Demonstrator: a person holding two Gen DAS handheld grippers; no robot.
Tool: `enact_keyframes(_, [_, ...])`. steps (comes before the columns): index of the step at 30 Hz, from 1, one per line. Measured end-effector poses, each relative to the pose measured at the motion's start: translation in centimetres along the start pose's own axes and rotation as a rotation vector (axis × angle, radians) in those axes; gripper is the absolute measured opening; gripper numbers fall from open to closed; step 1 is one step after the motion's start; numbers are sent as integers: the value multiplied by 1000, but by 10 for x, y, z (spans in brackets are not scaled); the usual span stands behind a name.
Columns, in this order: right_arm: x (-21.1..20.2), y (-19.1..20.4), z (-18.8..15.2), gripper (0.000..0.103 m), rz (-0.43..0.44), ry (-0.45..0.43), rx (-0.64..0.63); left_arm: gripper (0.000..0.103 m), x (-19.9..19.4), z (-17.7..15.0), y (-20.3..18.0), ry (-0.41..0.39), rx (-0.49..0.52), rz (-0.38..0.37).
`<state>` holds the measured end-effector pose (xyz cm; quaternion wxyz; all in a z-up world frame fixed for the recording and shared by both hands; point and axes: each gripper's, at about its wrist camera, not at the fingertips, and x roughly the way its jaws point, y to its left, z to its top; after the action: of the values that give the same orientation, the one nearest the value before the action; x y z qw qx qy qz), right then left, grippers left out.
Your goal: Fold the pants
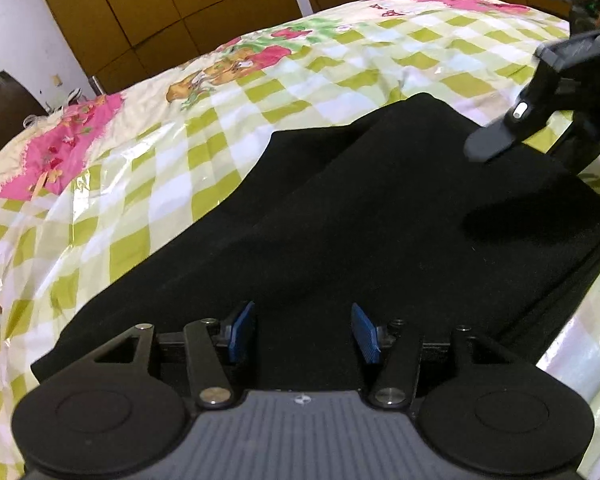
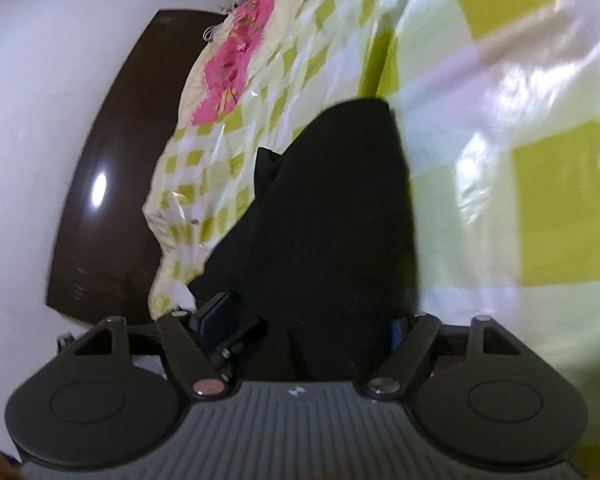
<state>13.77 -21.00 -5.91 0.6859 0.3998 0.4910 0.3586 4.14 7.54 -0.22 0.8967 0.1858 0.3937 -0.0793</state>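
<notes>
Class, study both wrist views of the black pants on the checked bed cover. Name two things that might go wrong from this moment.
1. The left gripper has its blue pads apart over the black pants, so the fold may slump if nothing pins it.
2. The checked cover looks glossy and slick; the pants might slide or bunch as the right gripper works their far edge.

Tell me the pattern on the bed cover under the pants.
Green-and-white checks with pink cartoon patches on the bed cover; clearest in the left wrist view.

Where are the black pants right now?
The black pants lie on the checked bedspread, directly ahead of the left gripper; the right gripper hovers at their far-right edge.
</notes>
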Motion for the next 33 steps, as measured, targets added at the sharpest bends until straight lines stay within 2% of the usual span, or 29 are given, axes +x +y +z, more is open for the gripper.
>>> enact_keyframes(1, [6, -1, 0, 50, 0, 5, 15, 66, 1, 1, -1, 5, -4, 0])
enact_keyframes(2, [11, -3, -1, 30, -3, 11, 30, 66, 1, 1, -2, 9, -4, 1])
enact_keyframes(3, [15, -5, -1, 20, -7, 11, 56, 65, 2, 1, -4, 14, -1, 6])
enact_keyframes(5, [18, -9, -4, 17, 18, -7, 88, 65, 3, 1, -9, 17, 19, 18])
enact_keyframes(7, [13, -3, -5, 15, 19, -24, 55, 64, 2, 3, -14, 13, 33, 17])
enact_keyframes(9, [1, 2, -7, 14, 62, -41, 47, 63, 3, 8, -20, 9, 39, -4])
enact_keyframes(13, [-30, 2, -9, 13, 43, -83, 27, 59, 8, 26, -49, -24, 74, -73])
enact_keyframes(18, [-109, -29, -8, 13, -61, -254, 107, 60, 22, 62, -108, -109, 138, -233])
enact_keyframes(21, [-156, -37, -14, 13, -135, -350, 137, 60, 18, 76, -130, -146, 155, -289])
enact_keyframes(24, [-178, -44, -27, 14, -162, -388, 159, 60, 3, 75, -134, -181, 153, -256])
enact_keyframes(26, [-181, -51, -35, 14, -142, -401, 177, 62, -9, 74, -130, -222, 149, -213])
enact_keyframes(28, [-180, -60, -43, 15, -110, -419, 206, 62, -8, 83, -130, -242, 143, -147])
enact_keyframes(31, [-181, -65, -45, 17, -89, -438, 223, 62, 15, 104, -132, -263, 147, -1])
enact_keyframes(33, [-180, -64, -46, 17, -87, -439, 201, 62, 37, 112, -135, -232, 151, 75])
